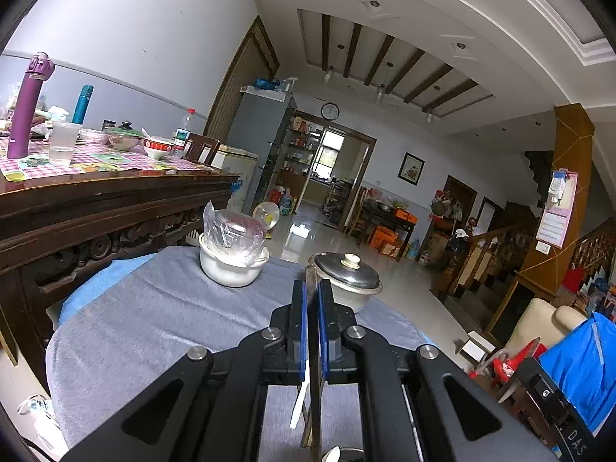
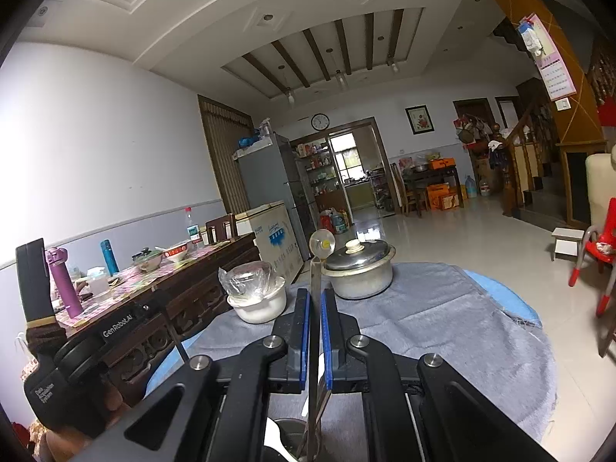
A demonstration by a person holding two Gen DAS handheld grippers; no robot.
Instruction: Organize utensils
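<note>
We see large open room, pale walls [image 2: 96, 134] with grey lower band, glossy light tile floor [image 2: 462, 231] catching window glare. Recessed ceiling [image 1: 385, 57] crossed by dark wooden beams. Left: carved dark wood dining table [image 1: 96, 200] under pink checked cloth. Far: grey fridge [image 2: 269, 177], white chest freezer [image 2: 269, 231], round wall clock [image 2: 320, 121] above doorway to kitchen with bright window [image 2: 348, 156]. Framed picture [image 2: 419, 119] on far wall. Right: wooden staircase [image 2: 519, 161], red plastic chair [image 2: 600, 254].
</note>
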